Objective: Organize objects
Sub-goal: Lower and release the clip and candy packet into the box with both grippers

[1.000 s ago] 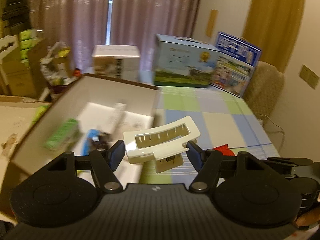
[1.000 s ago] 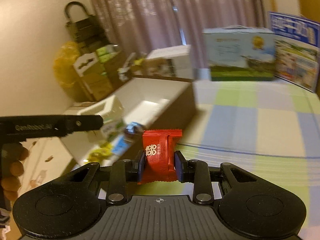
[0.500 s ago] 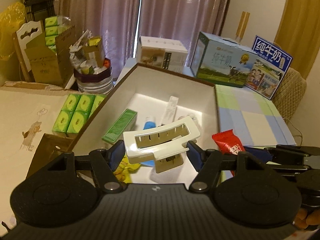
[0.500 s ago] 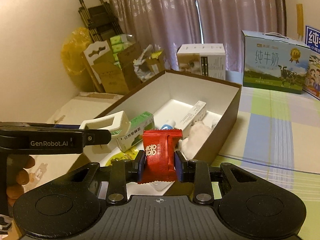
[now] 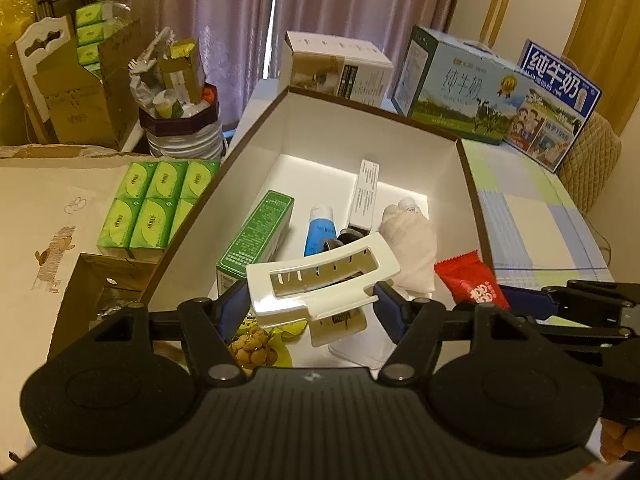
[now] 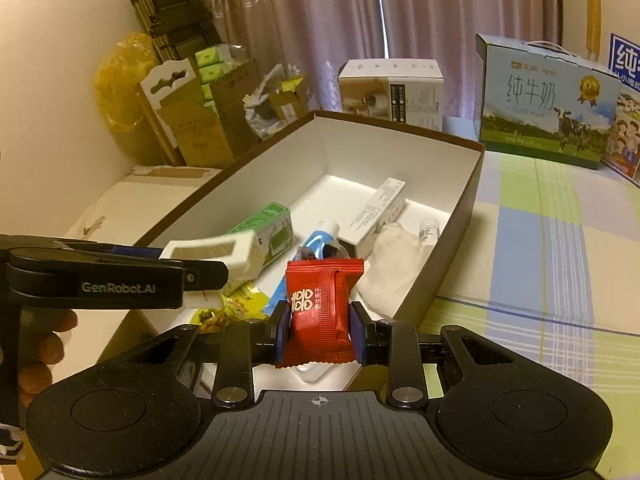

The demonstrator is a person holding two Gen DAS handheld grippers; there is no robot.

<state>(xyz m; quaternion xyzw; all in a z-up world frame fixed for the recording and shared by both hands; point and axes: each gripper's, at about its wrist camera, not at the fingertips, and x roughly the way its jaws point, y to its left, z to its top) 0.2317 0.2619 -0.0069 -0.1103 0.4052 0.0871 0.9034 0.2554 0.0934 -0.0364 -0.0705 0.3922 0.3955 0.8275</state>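
My left gripper (image 5: 310,306) is shut on a white plastic holder (image 5: 324,280) with a slotted window, held over the near end of the open brown box (image 5: 466,160). That holder (image 6: 212,254) and the left gripper's arm also show at the left of the right wrist view. My right gripper (image 6: 320,336) is shut on a red snack packet (image 6: 322,312), just above the box's near corner; the packet (image 5: 470,282) shows at the right of the left wrist view. Inside the box (image 6: 476,176) lie a green carton (image 5: 256,236), a blue tube (image 5: 318,228), a long white carton (image 5: 366,192), a white cloth bundle (image 5: 412,244) and a yellow snack bag (image 5: 256,344).
Green tissue packs (image 5: 154,204) lie left of the box beside a full bin (image 5: 182,120) and cardboard boxes (image 5: 76,96). Milk cartons (image 5: 456,88) and a white carton (image 5: 336,68) stand behind it. A checked cloth (image 6: 552,248) covers the table to the right.
Both grippers have swung left from above the checked table to over the box's near end and sunk a little. Each keeps its hold, the holder in the left and the packet in the right.
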